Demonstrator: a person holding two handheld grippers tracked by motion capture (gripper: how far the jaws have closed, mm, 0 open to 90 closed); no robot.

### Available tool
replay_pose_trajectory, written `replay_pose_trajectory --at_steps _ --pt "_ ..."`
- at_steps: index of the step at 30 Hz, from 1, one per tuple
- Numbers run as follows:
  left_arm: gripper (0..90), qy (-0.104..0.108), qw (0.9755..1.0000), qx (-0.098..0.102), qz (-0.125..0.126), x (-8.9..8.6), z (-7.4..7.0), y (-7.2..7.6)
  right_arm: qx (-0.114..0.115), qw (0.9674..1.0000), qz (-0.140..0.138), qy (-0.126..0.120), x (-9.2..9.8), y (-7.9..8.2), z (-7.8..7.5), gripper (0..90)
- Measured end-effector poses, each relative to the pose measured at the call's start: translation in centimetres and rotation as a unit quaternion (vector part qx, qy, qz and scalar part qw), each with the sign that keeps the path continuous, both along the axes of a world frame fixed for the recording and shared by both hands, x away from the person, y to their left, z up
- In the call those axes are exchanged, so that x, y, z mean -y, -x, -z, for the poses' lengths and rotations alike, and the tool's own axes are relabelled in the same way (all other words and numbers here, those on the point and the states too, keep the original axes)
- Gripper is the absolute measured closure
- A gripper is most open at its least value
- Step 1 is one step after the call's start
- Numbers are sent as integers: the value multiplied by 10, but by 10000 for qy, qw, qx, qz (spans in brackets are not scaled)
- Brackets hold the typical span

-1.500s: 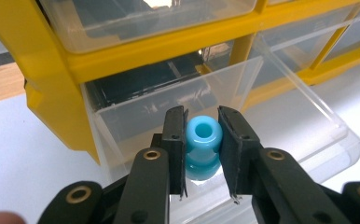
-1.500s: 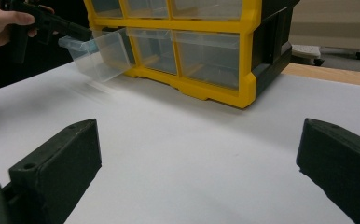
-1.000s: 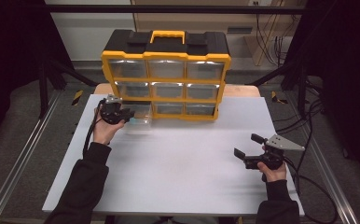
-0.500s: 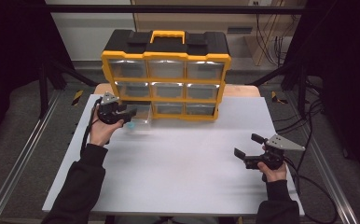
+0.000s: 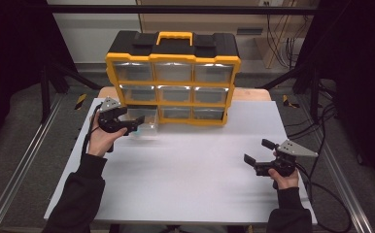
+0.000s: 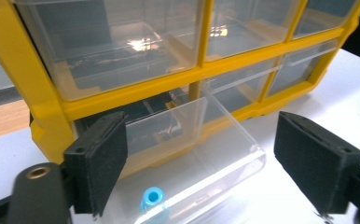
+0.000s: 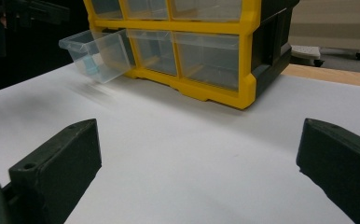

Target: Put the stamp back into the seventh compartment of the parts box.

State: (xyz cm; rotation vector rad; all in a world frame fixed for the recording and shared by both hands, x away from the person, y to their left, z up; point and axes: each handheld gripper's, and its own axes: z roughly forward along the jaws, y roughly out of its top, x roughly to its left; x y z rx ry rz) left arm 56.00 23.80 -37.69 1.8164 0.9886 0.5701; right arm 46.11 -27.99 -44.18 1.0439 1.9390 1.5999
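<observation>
A yellow and black organizer (image 5: 173,82) with clear drawers stands at the back of the white board. Its bottom-left drawer (image 5: 149,124) is pulled out toward me and holds a small blue piece (image 6: 151,198). My left gripper (image 5: 136,125) hovers at the drawer's front. Its jaws have just been opening, and they now stand wide on either side of the drawer (image 6: 206,135) without touching it. My right gripper (image 5: 257,151) rests open near the front right of the board with nothing between its jaws. In the right gripper view, the open drawer (image 7: 94,51) sticks out of the organizer (image 7: 206,46).
The white board (image 5: 185,179) lies on a wooden table whose edge (image 5: 251,93) shows behind the organizer. Metal rails (image 5: 10,179) run along both sides. Cables (image 5: 321,194) trail at the right. The other drawers are closed.
The bottom-left drawer has slid out of the organizer. My left gripper has drawn back and up a little, and its jaws have opened off the drawer. The right gripper has kept still.
</observation>
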Motion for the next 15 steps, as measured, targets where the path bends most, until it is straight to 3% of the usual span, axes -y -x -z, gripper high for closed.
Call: replay_pose_trajectory --at_steps 15 --pt "36 -1 9995 233 198 -2 0 22 -7 10000 -16 -2 0 0 0 3"
